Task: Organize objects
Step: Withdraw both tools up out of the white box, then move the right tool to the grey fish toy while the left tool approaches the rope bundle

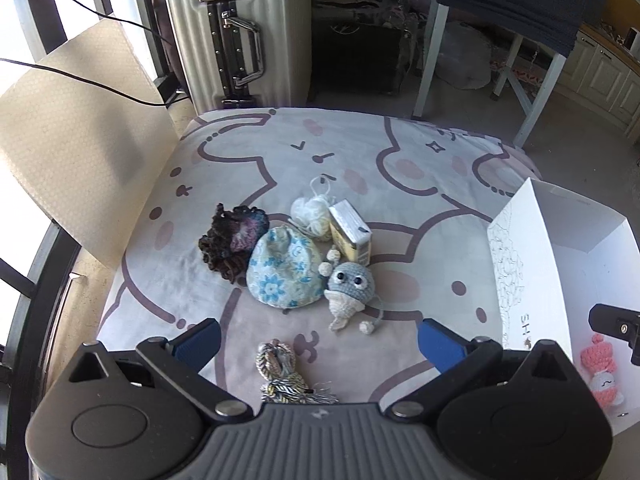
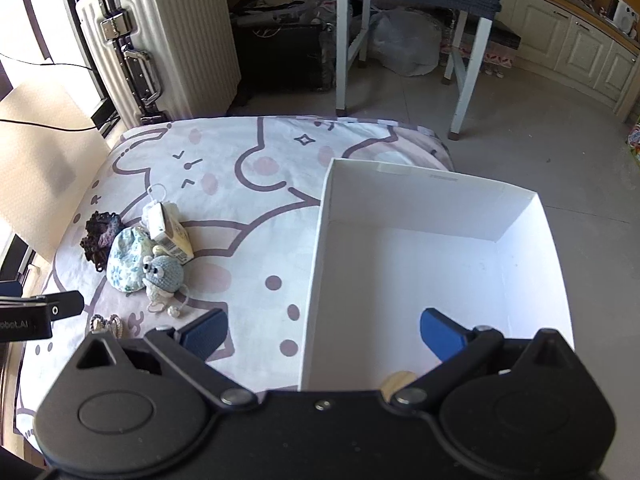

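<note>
A pile lies mid-table on the cartoon cloth: a dark crocheted scrunchie [image 1: 232,240], a blue floral pouch [image 1: 282,270], white yarn [image 1: 310,214], a small yellow carton [image 1: 352,232] and a grey crocheted doll [image 1: 352,286]. A silver cord tassel [image 1: 280,368] lies just in front of my open, empty left gripper [image 1: 318,340]. A white box [image 2: 440,264] stands at the right with a pink crocheted doll [image 1: 600,372] inside. My right gripper [image 2: 324,334] is open and empty over the box's near left wall. The pile also shows in the right wrist view [image 2: 140,252].
A ribbed white suitcase [image 1: 236,28] stands behind the table. A beige board [image 1: 68,152] leans at the left with a black cable across it. A white-legged stool [image 2: 416,40] and cabinets [image 2: 580,40] are at the back right.
</note>
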The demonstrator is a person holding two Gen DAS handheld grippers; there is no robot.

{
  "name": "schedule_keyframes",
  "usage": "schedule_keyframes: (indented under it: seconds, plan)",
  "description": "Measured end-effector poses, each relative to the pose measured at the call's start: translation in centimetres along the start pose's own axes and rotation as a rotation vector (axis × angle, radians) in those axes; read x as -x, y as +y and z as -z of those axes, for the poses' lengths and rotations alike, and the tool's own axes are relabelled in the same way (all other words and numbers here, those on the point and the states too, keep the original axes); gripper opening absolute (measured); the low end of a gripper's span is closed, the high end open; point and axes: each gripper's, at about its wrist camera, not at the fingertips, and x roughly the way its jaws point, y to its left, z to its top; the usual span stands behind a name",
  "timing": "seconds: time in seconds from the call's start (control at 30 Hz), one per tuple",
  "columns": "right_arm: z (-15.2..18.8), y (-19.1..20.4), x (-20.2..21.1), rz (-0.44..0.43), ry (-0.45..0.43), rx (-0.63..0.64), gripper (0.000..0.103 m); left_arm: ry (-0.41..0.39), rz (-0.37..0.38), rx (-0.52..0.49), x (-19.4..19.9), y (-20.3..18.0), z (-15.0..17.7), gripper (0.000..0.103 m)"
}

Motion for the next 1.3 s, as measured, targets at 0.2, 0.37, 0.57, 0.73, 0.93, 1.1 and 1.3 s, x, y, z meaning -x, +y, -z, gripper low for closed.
schedule_keyframes:
  seconds: [0.2,0.37,0.57,0.73,0.93,1.1,1.3]
  plan:
    - [-0.9,2.5,-0.5,-0.023,-0.025,0.002,0.103,-0.001,-0.017,0.025,0.0,2.8,-0.1,0.103]
    - [-1.2,4.0,-0.9,-0.048,-0.034,0.007,0.103,-0.006,-0.004,0.037,0.2,4.5,-0.3,0.103]
    - [-1.2,5.2,-1.3,-0.077,-0.064,0.011,0.103,-0.036,0.005,0.039,0.5,5.8,-0.5,0.103]
    - [-1.2,5.9,-1.3,-0.115,-0.106,0.017,0.103,-0.076,0.024,0.061,0.5,6.8,-0.4,0.103]
    - [-1.2,7.0,-1.9,-0.135,-0.150,0.036,0.103,-0.145,0.036,0.052,0.4,7.1,0.4,0.103]
    - [-1.4,7.7,-3.0,-0.168,-0.161,0.026,0.103,-0.181,0.056,0.038,-0.2,7.1,1.3,0.103]
    - [-1.9,8.9,-5.1,-0.205,-0.183,0.001,0.103,-0.161,0.049,0.112,-1.8,7.6,1.9,0.103]
